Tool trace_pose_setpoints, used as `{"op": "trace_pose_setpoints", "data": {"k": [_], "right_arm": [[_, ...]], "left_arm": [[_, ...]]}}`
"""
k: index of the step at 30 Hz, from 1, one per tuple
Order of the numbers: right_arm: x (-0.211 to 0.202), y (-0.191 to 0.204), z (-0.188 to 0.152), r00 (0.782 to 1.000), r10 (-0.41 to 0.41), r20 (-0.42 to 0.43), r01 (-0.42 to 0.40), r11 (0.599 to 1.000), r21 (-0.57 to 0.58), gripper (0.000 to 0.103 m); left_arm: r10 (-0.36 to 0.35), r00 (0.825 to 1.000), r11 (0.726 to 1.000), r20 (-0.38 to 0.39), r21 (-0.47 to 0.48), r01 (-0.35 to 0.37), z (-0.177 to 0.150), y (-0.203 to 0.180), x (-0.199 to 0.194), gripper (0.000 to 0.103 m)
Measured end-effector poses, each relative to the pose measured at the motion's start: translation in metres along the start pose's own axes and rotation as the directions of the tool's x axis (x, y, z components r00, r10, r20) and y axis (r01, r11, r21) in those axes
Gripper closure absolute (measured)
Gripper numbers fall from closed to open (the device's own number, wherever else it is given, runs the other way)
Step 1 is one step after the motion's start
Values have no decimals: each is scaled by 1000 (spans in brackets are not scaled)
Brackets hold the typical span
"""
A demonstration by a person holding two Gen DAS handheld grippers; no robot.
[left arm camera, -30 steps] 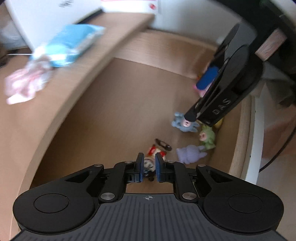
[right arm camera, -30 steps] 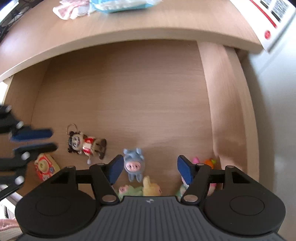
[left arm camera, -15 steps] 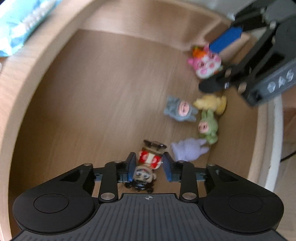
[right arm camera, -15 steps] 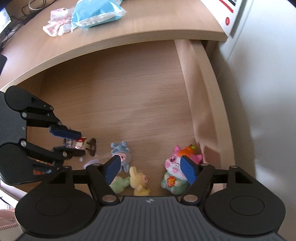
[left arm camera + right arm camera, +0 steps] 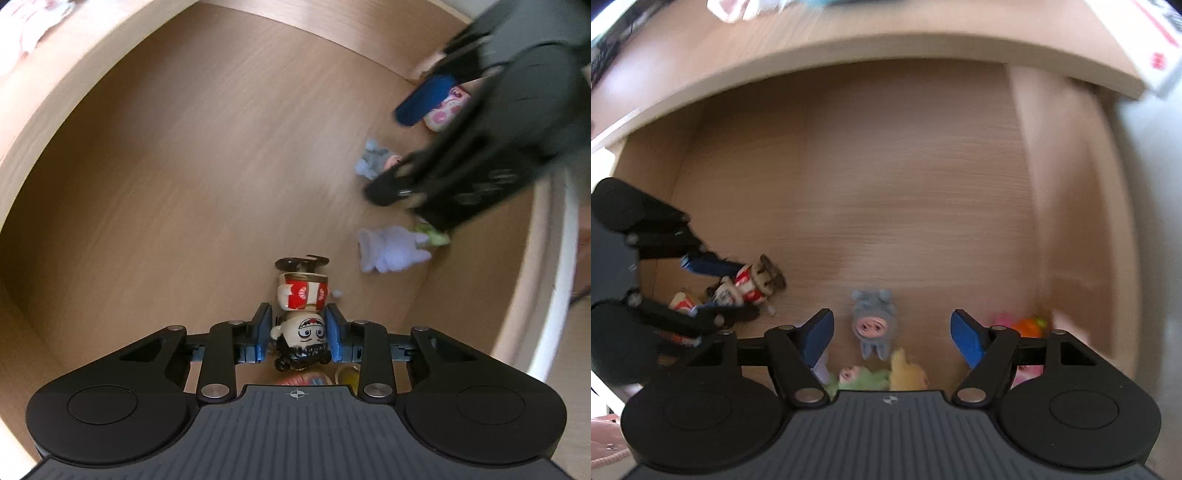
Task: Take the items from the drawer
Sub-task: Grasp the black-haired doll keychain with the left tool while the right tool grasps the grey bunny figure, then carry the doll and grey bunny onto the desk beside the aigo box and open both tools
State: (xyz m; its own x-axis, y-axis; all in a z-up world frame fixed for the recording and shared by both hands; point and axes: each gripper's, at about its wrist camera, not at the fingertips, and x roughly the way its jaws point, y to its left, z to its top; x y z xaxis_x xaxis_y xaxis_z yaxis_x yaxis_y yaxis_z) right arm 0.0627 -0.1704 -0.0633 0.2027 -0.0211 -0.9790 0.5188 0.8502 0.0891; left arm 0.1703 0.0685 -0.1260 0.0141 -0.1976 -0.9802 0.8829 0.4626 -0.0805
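Observation:
In the open wooden drawer (image 5: pixel 177 155) a small doll (image 5: pixel 303 295) with a red-and-white body and a black beard lies on the floor. My left gripper (image 5: pixel 297 338) points down over it. Its jaws are closing with the doll's head between the blue pads, and I see no firm press on it. The right wrist view shows the same doll (image 5: pixel 750 284) between the left gripper's (image 5: pixel 713 290) fingers. My right gripper (image 5: pixel 892 338) hangs open above a grey bunny-suit figurine (image 5: pixel 873 321) and holds nothing. It also shows as the right gripper (image 5: pixel 406 144) in the left wrist view.
A lavender figurine (image 5: pixel 388 249), a green one (image 5: pixel 864 376), a yellow one (image 5: pixel 908 373) and a pink pig (image 5: pixel 448 107) crowd the drawer's front right corner. A round red-and-yellow toy (image 5: pixel 681 301) lies under the left gripper. The desk top (image 5: pixel 849 33) overhangs the drawer's back.
My left gripper opened from shut, sank onto the doll and now narrows around its head. The right gripper shifted sideways, so the grey figurine now lies between its fingers.

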Motion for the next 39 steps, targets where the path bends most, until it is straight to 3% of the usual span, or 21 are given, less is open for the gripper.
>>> {"op": "trace_pose_setpoints", "data": {"k": [1, 3, 6, 10, 17, 19, 22, 24, 26, 28, 33, 35, 39], "right_arm": [[6, 2, 4, 1000, -4, -17, 4, 1000, -14, 34], [16, 16, 7, 999, -20, -51, 19, 1000, -25, 58], [16, 25, 9, 998, -42, -51, 38, 997, -65, 75], [-1, 31, 6, 999, -50, 0, 50, 996, -74, 75], [-80, 18, 0, 983, -8, 185, 6, 1000, 9, 75], [-102, 11, 1, 971, -20, 239, 11, 999, 39, 75], [-127, 8, 4, 953, -25, 302, 1, 997, 77, 75], [-142, 7, 12, 943, -27, 332, -1, 997, 83, 75], [-144, 11, 2, 936, -33, 349, 6, 997, 78, 75], [-159, 13, -6, 935, -37, 353, 12, 997, 73, 75], [-143, 16, 7, 938, -45, 345, 19, 997, 78, 75], [-146, 14, 6, 935, -58, 351, 33, 996, 77, 75], [-144, 5, 6, 926, -80, 368, 46, 994, 100, 76]], "left_arm": [[-3, 1000, 1000, 14, -23, 3, -4, 2, -4, 68], [-11, 999, 995, 52, -95, 16, -13, 9, -14, 69], [-20, 991, 977, 132, -209, 48, -25, 21, -33, 69], [20, 974, 953, 226, -298, 49, -34, 24, -62, 69], [28, 920, 921, 392, -368, 129, -21, 34, -111, 69], [48, 893, 916, 447, -376, 139, -14, 38, -128, 69], [86, 837, 917, 540, -372, 145, 14, 36, -152, 69], [111, 801, 922, 589, -362, 138, 46, 34, -165, 69], [125, 777, 932, 617, -341, 121, 78, 34, -173, 69], [142, 766, 945, 627, -315, 82, 115, 31, -171, 68], [210, 775, 944, 596, -330, -3, 177, 35, -136, 68], [222, 774, 936, 593, -351, 1, 190, 39, -119, 70], [252, 755, 917, 605, -400, 14, 195, 41, -115, 70]]}}
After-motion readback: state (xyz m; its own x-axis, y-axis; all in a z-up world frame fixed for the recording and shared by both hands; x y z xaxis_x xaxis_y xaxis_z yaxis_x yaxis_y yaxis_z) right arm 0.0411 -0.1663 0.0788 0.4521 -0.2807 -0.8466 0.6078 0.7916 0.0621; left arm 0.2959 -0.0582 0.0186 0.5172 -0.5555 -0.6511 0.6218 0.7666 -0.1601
